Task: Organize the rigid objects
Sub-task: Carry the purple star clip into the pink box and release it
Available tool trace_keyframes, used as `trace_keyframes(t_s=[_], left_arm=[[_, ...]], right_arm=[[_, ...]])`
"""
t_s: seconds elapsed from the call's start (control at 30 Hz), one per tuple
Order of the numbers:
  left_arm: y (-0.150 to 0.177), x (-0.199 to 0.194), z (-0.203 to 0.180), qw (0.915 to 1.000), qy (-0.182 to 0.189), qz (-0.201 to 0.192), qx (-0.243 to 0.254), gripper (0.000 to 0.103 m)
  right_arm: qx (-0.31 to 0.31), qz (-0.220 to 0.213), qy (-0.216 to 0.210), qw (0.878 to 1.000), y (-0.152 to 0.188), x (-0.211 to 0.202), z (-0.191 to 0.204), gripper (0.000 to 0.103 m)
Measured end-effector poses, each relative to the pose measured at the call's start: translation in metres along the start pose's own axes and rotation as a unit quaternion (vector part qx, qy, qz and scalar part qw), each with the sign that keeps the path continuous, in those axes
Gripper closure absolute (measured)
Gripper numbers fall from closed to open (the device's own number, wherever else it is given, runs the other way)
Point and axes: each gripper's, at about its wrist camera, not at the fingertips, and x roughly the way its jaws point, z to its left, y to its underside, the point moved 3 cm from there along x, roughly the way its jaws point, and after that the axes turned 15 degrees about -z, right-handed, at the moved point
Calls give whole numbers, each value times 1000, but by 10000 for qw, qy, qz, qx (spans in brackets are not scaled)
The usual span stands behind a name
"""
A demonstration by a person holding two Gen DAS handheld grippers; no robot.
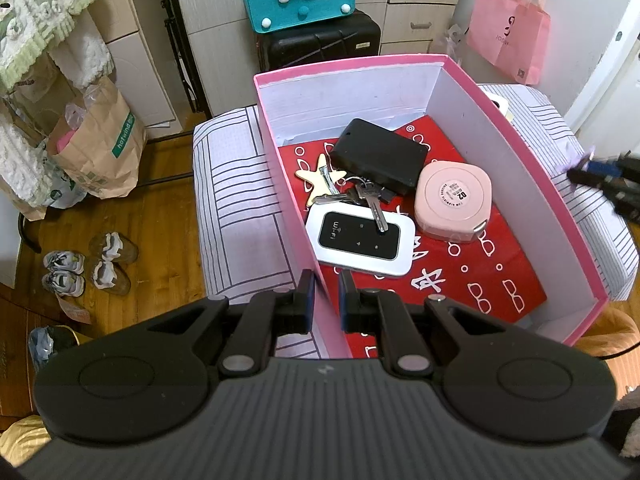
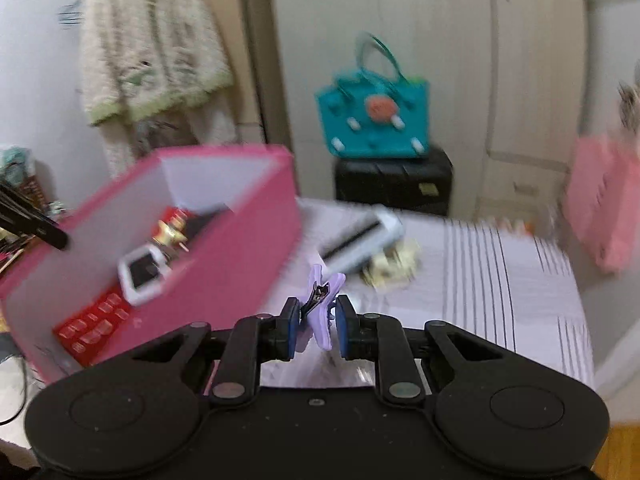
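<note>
My right gripper [image 2: 317, 322] pinches a purple hair clip [image 2: 322, 312] above the bed [image 2: 500, 280], beside the pink box [image 1: 520, 168]; my left gripper [image 1: 326, 300] clamps the box's near wall. The clip sits skewed between the jaws, so it may slip before reaching the box. Readable: "Wi-Fi" on the white router [image 1: 360, 240], "hotwind" on a paper bag [image 1: 108, 148].
</note>
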Motion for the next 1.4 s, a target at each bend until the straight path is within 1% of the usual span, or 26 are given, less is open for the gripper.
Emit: trace_keyframes(t_s=[0.1,0.13,0.2,0.3,0.4,0.5,0.63,0.73,0.83,0.9,1.0,1.07,1.13,1.2,1.3,1.4], left_arm=[[0,0,-1,10000,-6,5,-14,92],[0,0,-1,10000,-14,4,-6,92],[0,0,-2,10000,-28,1,9,92],[0,0,-2,10000,-26,1,-7,92],[-1,0,0,10000,-4,13,-68,92],[0,0,1,10000,21,2,-80,92],[0,0,2,9999,55,-20,-104,92],[-1,0,2,9999,70,-12,-94,92],[-1,0,2,9999,76,-8,-66,92],[-1,0,2,9999,88,-13,-55,92],[0,0,2,9999,100,-22,-63,92],[0,0,2,9999,98,-28,-66,92],[0,0,2,9999,98,-25,-66,92],[0,0,2,9999,100,-23,-66,92],[0,0,2,9999,106,-23,-70,92],[0,0,3,9999,114,-41,-103,92]], right_arm=[[-323,-275,-415,9982,-27,-3,24,80],[-437,-343,-620,9965,-35,-3,35,80],[-583,-373,-1012,9925,-47,2,53,80],[-899,-214,-1565,9833,-57,19,83,80],[-1429,120,-1878,9717,-55,45,111,80],[-1942,530,-1949,9600,-46,77,130,80],[-2641,826,-1659,9465,-32,109,145,80],[-2929,1028,-1583,9373,-25,124,152,80],[-3111,1109,-1595,9303,-22,128,158,80],[-3023,1146,-1732,9303,-23,124,162,80],[-2734,1248,-1991,9328,-24,120,163,79],[-2431,1369,-2258,9334,-26,117,162,78],[-1994,1438,-2436,9382,-32,114,155,76],[-1589,1371,-2506,9451,-40,106,143,75],[-942,1182,-2447,9577,-55,90,117,73],[-314,850,-2197,9713,-68,64,81,70]])
